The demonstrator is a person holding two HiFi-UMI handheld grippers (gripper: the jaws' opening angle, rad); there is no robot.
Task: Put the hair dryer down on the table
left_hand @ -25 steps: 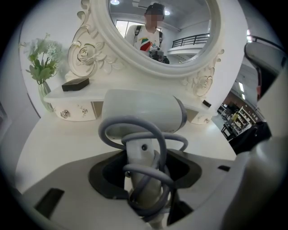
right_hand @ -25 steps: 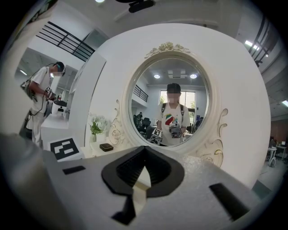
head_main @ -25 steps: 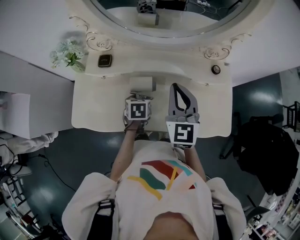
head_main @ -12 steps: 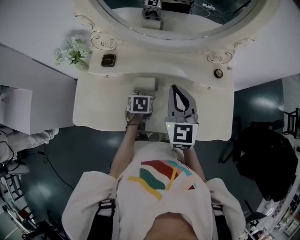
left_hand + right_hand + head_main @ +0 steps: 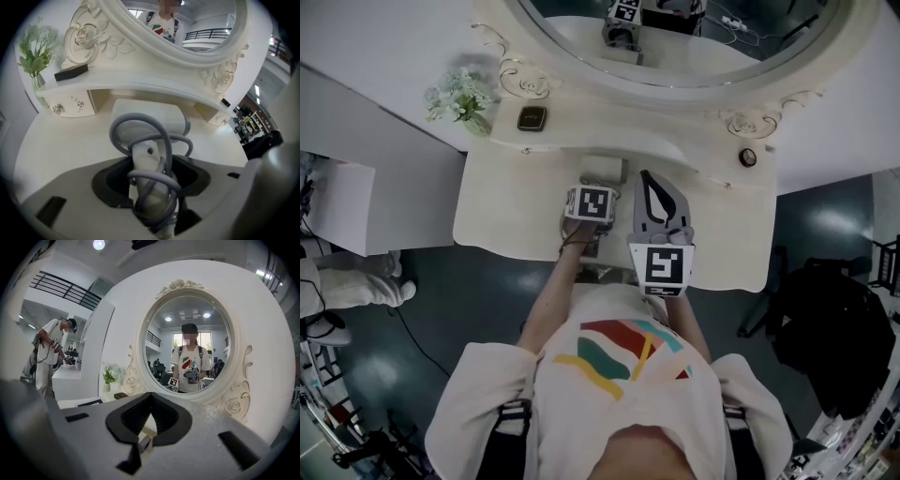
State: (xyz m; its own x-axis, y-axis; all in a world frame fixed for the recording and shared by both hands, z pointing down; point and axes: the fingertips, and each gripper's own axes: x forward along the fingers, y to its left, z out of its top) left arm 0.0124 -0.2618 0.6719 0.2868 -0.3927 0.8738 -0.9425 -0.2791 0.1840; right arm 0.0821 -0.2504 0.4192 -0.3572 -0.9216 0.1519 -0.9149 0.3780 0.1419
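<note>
Head view and both gripper views. The left gripper (image 5: 151, 176) points steeply down over the middle of the cream-coloured vanity tabletop (image 5: 502, 202). Its jaws pinch the handle of the white plastic hair dryer (image 5: 150, 119), around which a grey rubber cord (image 5: 117, 129) is looped. The dryer's barrel sits low over the tabletop, just in front of the raised shelf below the oval mirror with the carved cream frame (image 5: 187, 343) (whether the barrel touches the surface cannot be told). The right gripper (image 5: 150, 397) is held nearly level just beside the left one, facing the mirror, its jaws pressed together at the tips with nothing between them. On the shelf at the left stand a glass vase of pale green flowers (image 5: 461, 94) and a small dark box (image 5: 532, 117).
</note>
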